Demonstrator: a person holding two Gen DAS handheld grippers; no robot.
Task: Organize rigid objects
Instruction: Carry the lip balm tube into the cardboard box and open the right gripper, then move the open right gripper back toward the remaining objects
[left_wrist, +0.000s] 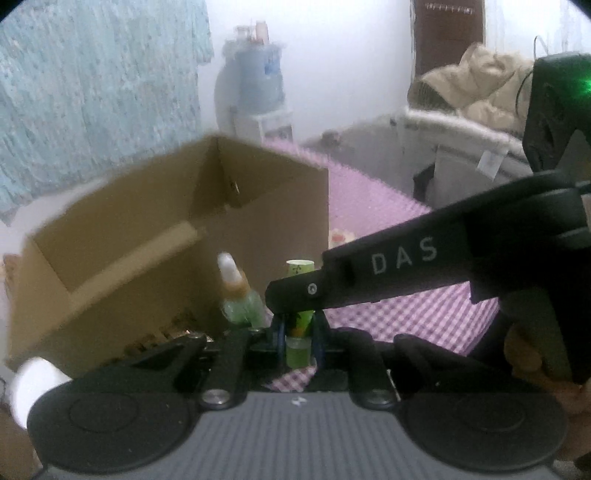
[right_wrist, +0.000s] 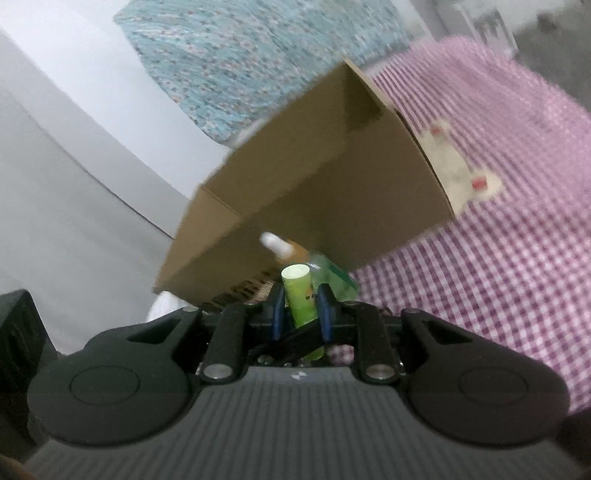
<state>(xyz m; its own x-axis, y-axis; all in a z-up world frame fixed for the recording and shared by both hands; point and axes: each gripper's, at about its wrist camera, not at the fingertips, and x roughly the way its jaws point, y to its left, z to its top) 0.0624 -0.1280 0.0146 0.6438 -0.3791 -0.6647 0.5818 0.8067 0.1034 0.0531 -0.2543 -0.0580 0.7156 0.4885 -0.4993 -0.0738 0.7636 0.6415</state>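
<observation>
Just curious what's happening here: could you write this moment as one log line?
left gripper: shut on green tube | right gripper: shut on green tube | nearby: cardboard box, green bottle

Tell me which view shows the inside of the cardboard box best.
The left wrist view: the cardboard box faces it with its open top, showing inner walls and a flap. The right wrist view shows only the box's closed outer sides.
</observation>
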